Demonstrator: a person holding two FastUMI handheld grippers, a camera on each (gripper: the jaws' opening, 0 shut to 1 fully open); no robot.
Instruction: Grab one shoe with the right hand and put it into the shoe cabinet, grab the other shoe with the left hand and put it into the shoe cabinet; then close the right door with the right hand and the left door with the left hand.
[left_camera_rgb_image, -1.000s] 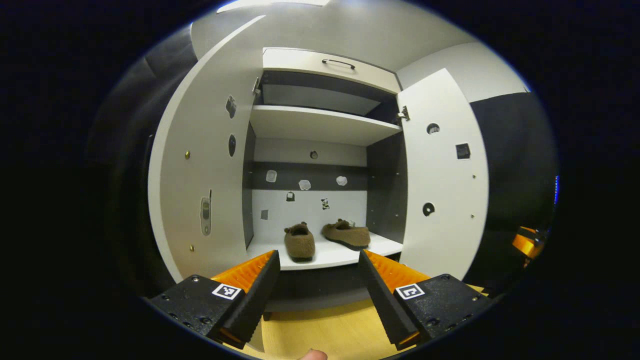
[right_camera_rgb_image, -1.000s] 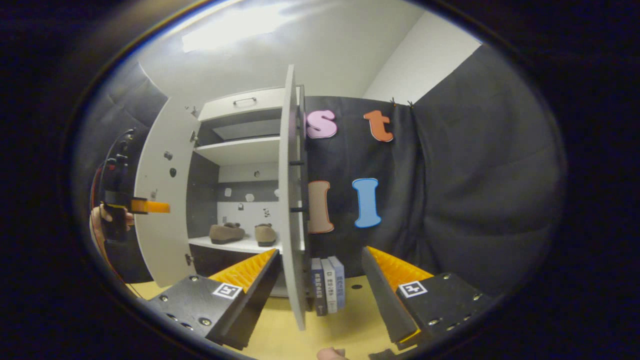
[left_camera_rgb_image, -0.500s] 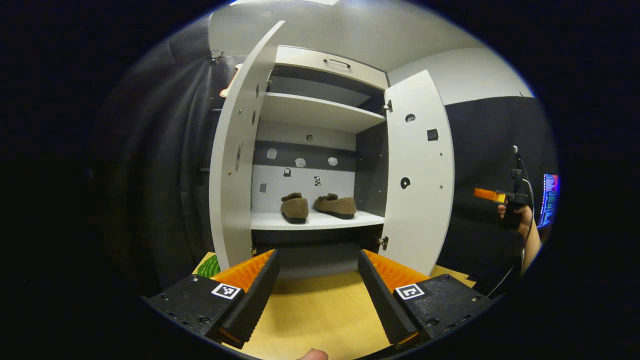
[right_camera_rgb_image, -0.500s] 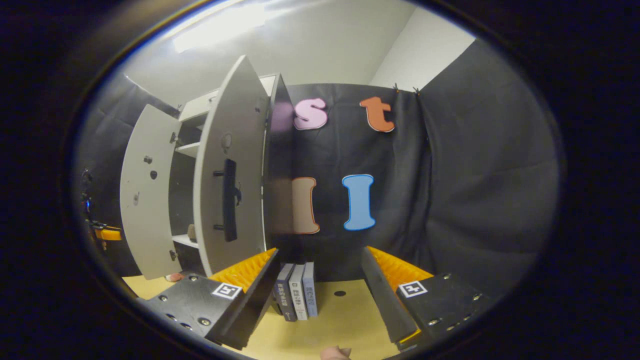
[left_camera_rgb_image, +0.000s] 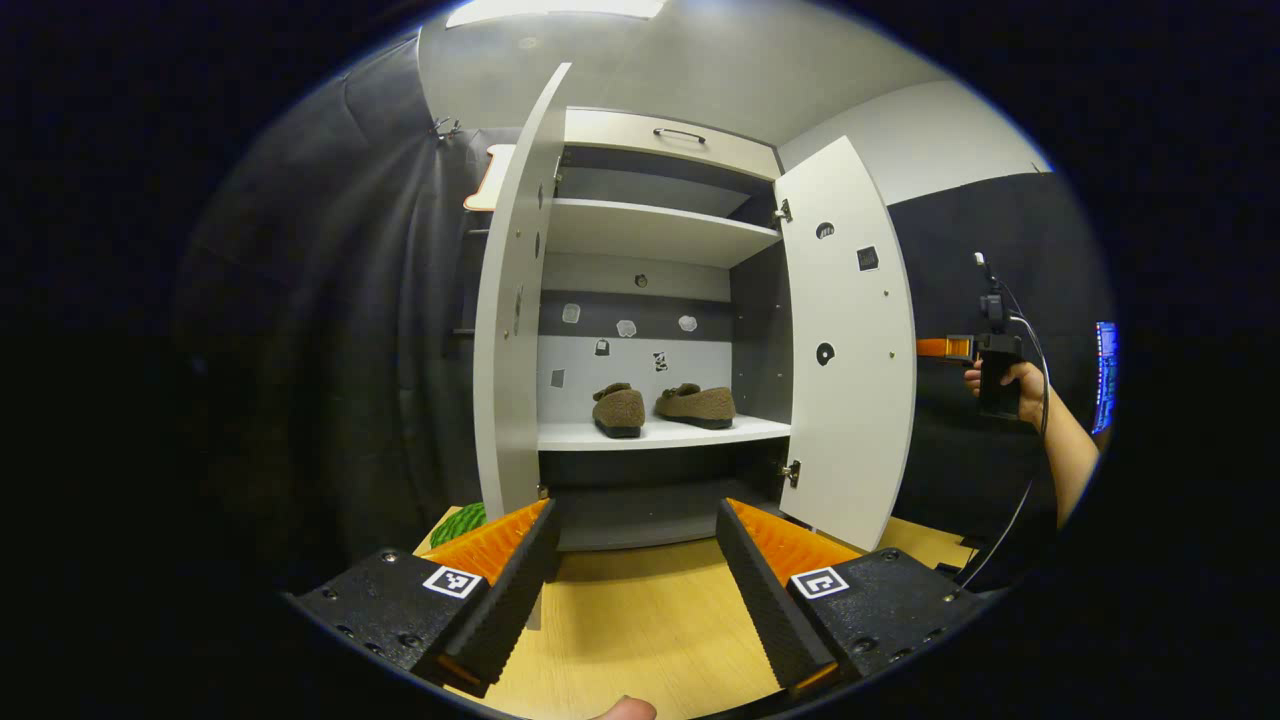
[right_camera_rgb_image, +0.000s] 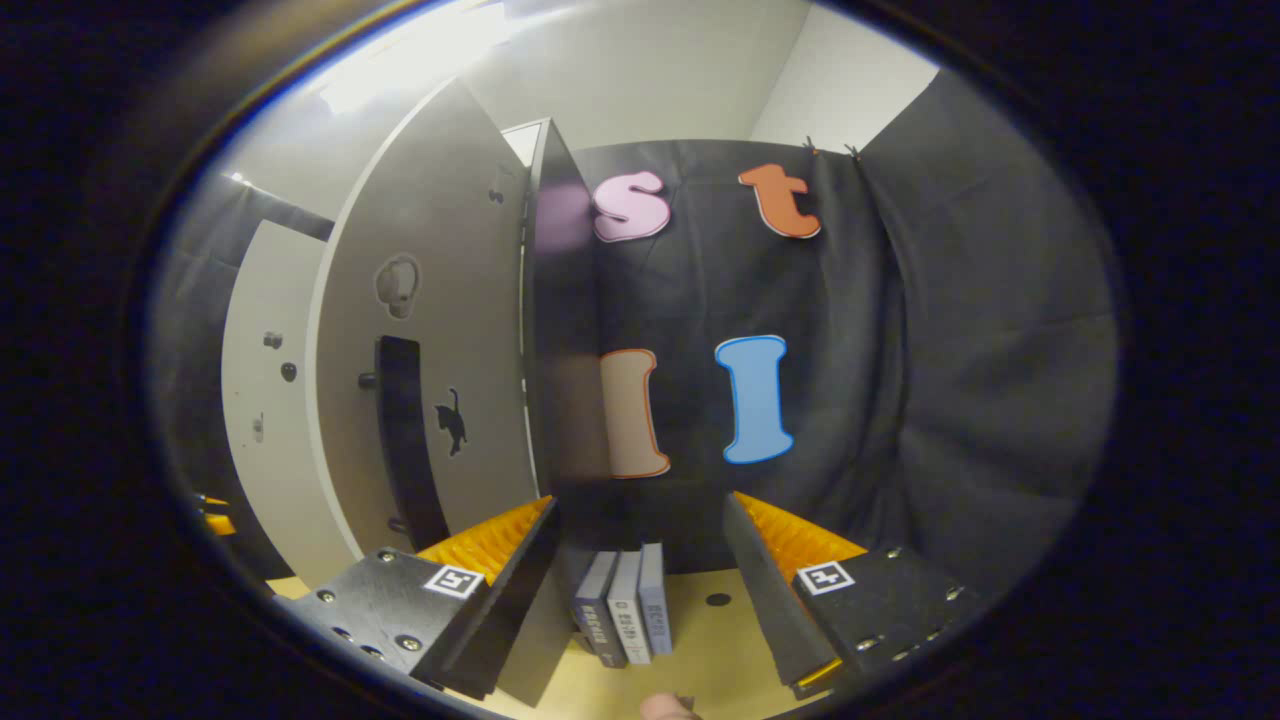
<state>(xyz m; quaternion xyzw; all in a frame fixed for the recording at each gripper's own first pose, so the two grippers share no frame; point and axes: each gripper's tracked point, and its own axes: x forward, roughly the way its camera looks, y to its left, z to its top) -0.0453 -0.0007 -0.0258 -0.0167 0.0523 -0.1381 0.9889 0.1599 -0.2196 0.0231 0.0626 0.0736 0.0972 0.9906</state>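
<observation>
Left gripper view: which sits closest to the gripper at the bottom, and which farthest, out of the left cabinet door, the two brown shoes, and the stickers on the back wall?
1. Left door, edge-on, just beyond the left gripper.
2. Brown shoes, side by side on the lower shelf; too close to rank apart.
3. Stickers, on the cabinet's back wall.

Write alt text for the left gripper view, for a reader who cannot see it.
An open shoe cabinet holds two brown shoes on its lower shelf, with the left door and right door both swung open. The left hand-held gripper is open in the foreground; a hand holds the right hand-held gripper beyond the right door.
</observation>
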